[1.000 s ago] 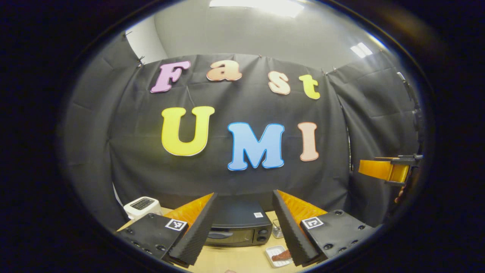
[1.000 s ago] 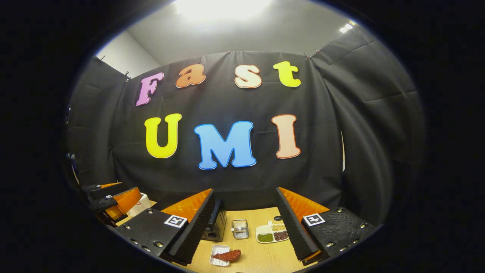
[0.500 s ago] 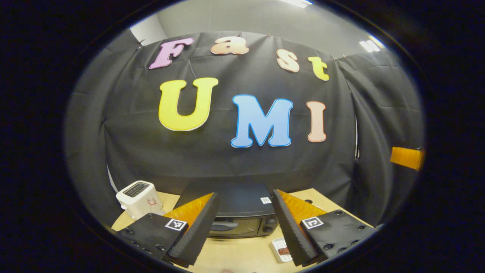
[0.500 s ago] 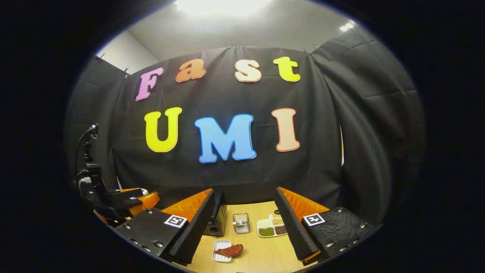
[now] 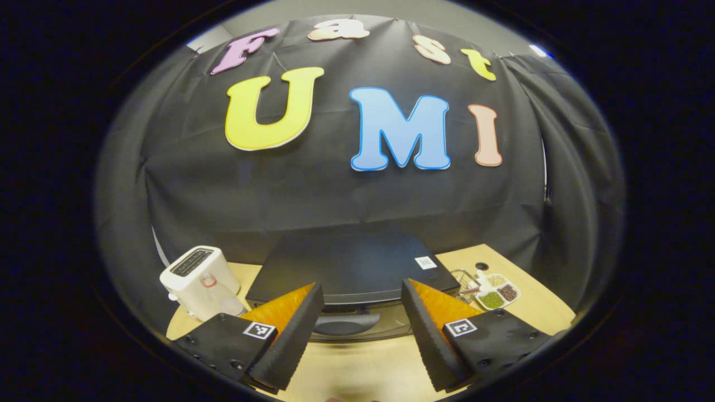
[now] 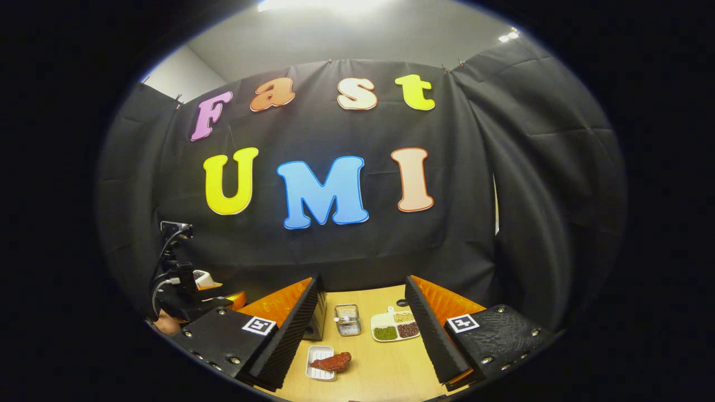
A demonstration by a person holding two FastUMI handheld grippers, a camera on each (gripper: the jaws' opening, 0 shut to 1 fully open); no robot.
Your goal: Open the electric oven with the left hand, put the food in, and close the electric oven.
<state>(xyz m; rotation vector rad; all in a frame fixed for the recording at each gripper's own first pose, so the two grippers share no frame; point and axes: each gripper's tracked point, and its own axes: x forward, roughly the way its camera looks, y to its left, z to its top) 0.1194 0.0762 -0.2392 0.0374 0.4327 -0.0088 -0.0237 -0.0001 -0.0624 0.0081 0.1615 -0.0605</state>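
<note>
Left gripper view: open left tool [image 5: 360, 335] facing oven handle [image 5: 346, 324]

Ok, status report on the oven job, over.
Left gripper open, lined up on oven door handle, not gripping. Right gripper open, over food on its small tray. Oven shut. Path unobstructed.

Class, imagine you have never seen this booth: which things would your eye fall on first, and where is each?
In the left gripper view, the black electric oven sits dead ahead on the wooden table, its door handle framed between the open left gripper. A white toaster stands to its left. In the right gripper view, reddish food lies on a small white tray before the open right gripper.
</note>
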